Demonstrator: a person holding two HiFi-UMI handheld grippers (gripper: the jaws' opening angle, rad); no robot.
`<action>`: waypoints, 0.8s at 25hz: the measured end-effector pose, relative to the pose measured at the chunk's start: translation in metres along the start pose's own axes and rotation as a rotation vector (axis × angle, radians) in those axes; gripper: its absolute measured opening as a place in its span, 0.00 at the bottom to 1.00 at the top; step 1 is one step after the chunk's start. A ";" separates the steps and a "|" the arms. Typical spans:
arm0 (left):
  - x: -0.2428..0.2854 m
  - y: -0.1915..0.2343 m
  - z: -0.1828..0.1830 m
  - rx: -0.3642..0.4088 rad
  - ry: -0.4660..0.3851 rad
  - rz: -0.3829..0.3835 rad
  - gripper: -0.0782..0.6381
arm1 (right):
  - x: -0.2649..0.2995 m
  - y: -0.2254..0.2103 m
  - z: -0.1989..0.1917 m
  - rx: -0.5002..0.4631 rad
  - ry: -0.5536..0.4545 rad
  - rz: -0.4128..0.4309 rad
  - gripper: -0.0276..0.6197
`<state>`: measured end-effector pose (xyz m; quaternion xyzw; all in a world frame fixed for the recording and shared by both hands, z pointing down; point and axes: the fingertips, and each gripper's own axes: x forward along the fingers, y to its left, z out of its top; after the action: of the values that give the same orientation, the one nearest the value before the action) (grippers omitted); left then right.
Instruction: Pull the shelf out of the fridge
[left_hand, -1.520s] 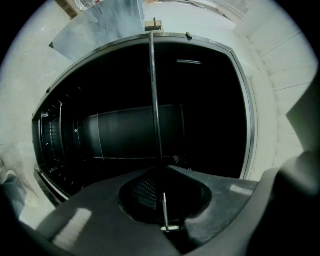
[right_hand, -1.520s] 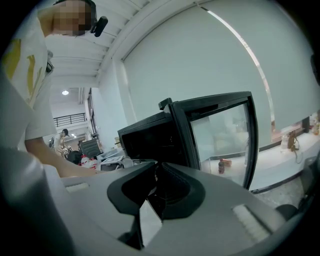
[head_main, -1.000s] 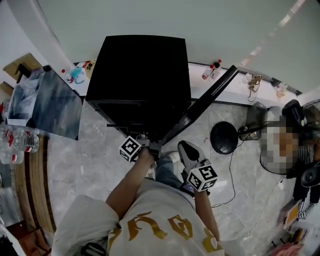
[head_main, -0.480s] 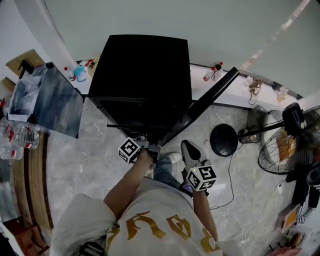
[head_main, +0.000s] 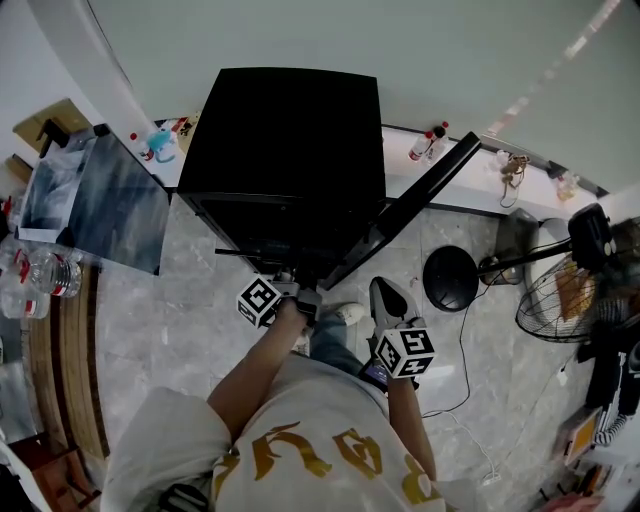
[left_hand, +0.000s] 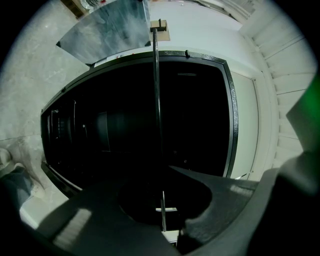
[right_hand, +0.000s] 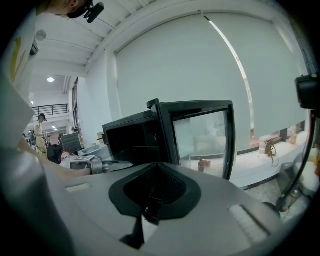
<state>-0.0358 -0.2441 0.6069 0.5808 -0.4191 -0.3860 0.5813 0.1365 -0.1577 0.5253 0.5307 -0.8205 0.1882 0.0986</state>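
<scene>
At the mouth of the open fridge (head_main: 285, 150), the left gripper (head_main: 292, 278) (left_hand: 162, 220) clamps the front wire of the shelf (left_hand: 156, 100) (head_main: 245, 252). The right gripper (head_main: 384, 293) (right_hand: 157, 166), jaws together and empty, is well apart from the shelf.

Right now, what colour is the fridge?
The fridge is black; the head view shows it best.

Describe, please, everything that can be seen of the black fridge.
The black box-shaped fridge stands upright on the pale marbled floor, with its back towards a white ledge. Its black-framed glass door is swung wide open to the person's right. The inside is dark, and little can be made out there. A thin metal shelf rod runs across the open front, and the tongs of the left gripper are closed on that rod.
</scene>
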 end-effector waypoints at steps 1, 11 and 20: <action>0.000 0.000 0.000 0.001 -0.001 -0.001 0.13 | 0.000 0.000 0.000 -0.001 0.000 0.000 0.08; 0.000 0.001 0.001 -0.004 0.001 -0.002 0.13 | 0.002 0.003 -0.001 -0.016 0.014 0.006 0.08; 0.000 0.001 -0.001 -0.009 0.009 0.001 0.13 | 0.003 0.002 0.001 -0.022 0.022 0.001 0.08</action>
<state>-0.0350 -0.2438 0.6074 0.5796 -0.4151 -0.3852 0.5860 0.1339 -0.1598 0.5248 0.5272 -0.8215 0.1851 0.1133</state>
